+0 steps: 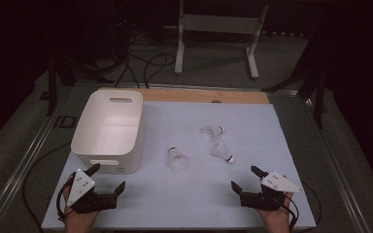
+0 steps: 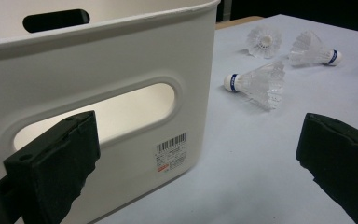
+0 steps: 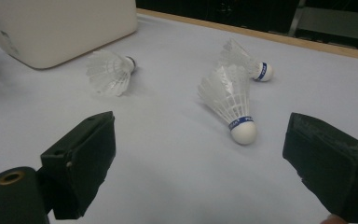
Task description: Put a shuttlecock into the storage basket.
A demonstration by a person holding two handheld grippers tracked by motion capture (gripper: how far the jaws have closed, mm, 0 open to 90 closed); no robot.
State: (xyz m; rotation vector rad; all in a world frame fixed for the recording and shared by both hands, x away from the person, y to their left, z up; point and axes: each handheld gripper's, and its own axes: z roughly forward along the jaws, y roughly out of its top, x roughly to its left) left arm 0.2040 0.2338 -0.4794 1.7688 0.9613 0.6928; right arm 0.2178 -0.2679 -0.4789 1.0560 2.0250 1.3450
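Observation:
Three white shuttlecocks lie on the pale blue table top (image 1: 272,126). One (image 1: 177,158) rests beside the white bin (image 1: 107,131), the other two (image 1: 211,132) (image 1: 222,151) farther right. My left gripper (image 1: 108,177) stands open at the bin's near corner, nothing between its jaws. In the left gripper view the bin's handle wall (image 2: 121,93) is close ahead, with the nearest shuttlecock (image 2: 261,84) to its right. My right gripper (image 1: 245,177) is open and empty near the front edge. The right gripper view has a blue-banded shuttlecock (image 3: 230,100) just ahead of the jaws.
The bin looks empty from above. A wooden strip (image 1: 204,95) runs along the table's far edge. Beyond it stand a white metal frame (image 1: 218,29) and cables on the floor. Dark stands flank the table on both sides.

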